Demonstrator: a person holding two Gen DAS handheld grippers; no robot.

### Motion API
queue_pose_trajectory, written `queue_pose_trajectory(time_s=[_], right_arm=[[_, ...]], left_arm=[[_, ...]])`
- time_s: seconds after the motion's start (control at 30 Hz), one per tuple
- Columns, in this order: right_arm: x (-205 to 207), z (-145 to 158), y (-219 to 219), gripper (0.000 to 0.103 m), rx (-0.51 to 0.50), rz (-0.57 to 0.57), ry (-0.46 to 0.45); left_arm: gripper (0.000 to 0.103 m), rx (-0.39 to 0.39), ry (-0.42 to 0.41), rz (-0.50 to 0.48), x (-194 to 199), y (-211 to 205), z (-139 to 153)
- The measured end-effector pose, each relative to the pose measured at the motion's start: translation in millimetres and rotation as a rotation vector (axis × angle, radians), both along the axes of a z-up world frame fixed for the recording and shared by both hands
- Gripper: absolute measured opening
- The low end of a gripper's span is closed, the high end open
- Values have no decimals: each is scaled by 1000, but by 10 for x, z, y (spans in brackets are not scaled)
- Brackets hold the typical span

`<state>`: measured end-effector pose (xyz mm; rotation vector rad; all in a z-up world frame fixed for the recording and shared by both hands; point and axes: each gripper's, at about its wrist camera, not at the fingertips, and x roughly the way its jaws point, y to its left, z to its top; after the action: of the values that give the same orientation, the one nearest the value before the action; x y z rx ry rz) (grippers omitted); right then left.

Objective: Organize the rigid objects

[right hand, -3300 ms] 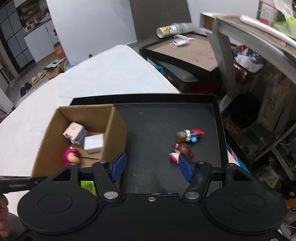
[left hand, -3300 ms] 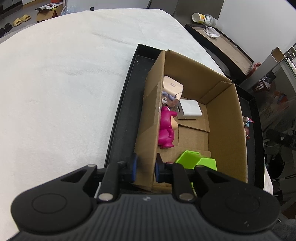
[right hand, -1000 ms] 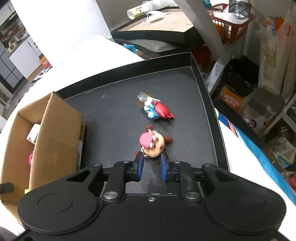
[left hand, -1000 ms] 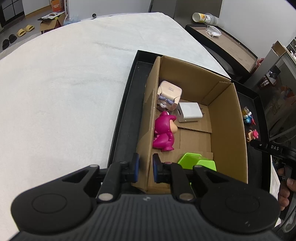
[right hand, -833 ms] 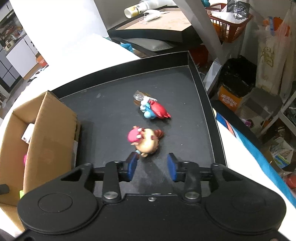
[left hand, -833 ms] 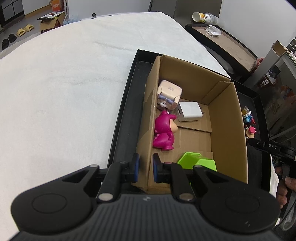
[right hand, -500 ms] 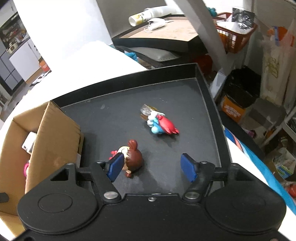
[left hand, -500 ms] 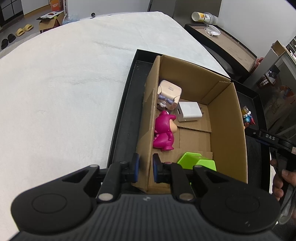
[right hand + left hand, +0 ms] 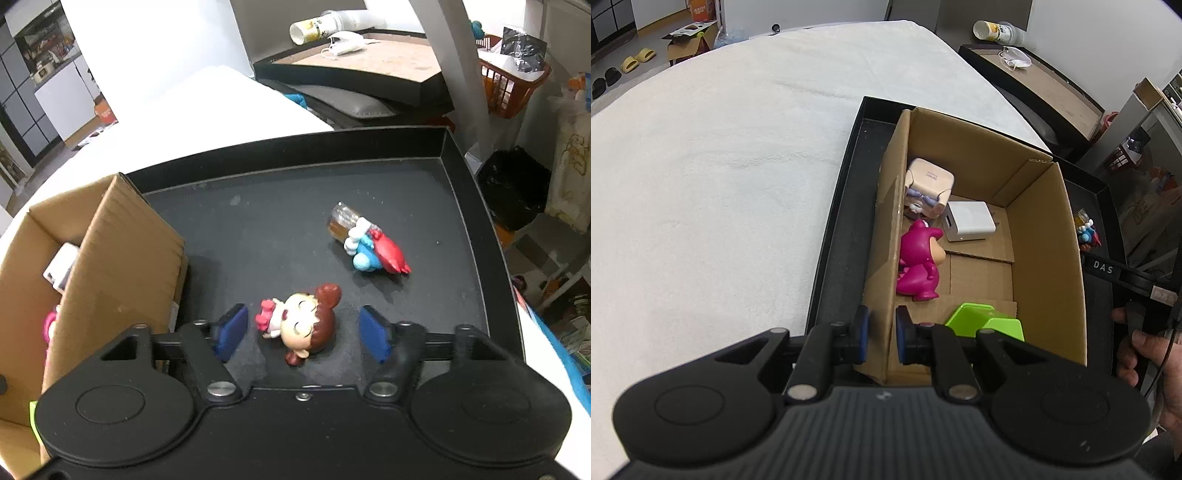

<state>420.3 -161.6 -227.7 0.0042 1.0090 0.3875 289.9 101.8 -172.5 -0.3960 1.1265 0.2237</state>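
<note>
A cardboard box [image 9: 1049, 236] stands on a black tray [image 9: 295, 206]. My left gripper [image 9: 882, 338] is shut on the box's left wall. Inside lie a magenta figure [image 9: 919, 264], a white charger [image 9: 969, 220], a beige cube toy [image 9: 929, 184] and a green object [image 9: 986, 321]. My right gripper [image 9: 302, 332] is open, its pads either side of a brown-haired girl figurine [image 9: 301, 323] lying on the tray. A blue and red figurine [image 9: 369, 245] lies further back, also seen in the left wrist view [image 9: 1087, 230].
The tray sits on a white cloth [image 9: 720, 166]. The box [image 9: 122, 266] is left of the right gripper. A side table [image 9: 369, 62] with a cup and mask stands behind. An orange basket [image 9: 513, 88] and clutter are at the right.
My right gripper closed on the girl figurine, then opened wide and let it go; the figurine rolled over and lies between the pads. The left gripper kept its hold on the box wall.
</note>
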Motion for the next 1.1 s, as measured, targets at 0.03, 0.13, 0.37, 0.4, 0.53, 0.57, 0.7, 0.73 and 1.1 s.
queue_pose_trajectory(time_s=[0.03,0.13,0.37,0.4,0.53,0.57,0.7,0.73,1.1], right_arm=[[-10,4,5,45,2,6,-3],[-37,28,2,44,9,16,7],[-153,213,-31,44,-3,32,-10],[-165,245,-28,44,-5,34,-13],[-198,371,-47,44,-2,38,-21],[-209,404,-52,44,-5,38,-23],[-261,509,-56,45,-27,43,-30],[-273,537,-52,45,-35,46,-32],[-478,851,156,45,-81,74,-76]], left_arm=[[14,0,0,0,1,-1,-1],[14,2,1,0,6,-6,-6],[14,-5,-5,1,-9,11,-15],[14,-8,-6,0,-10,17,-14],[14,-14,-8,-2,-16,32,-11],[14,-15,-9,-3,-18,35,-11],[14,-19,-13,-6,-21,51,-10],[14,-18,-15,-7,-23,51,-9],[13,-32,-33,-7,-61,80,-1]])
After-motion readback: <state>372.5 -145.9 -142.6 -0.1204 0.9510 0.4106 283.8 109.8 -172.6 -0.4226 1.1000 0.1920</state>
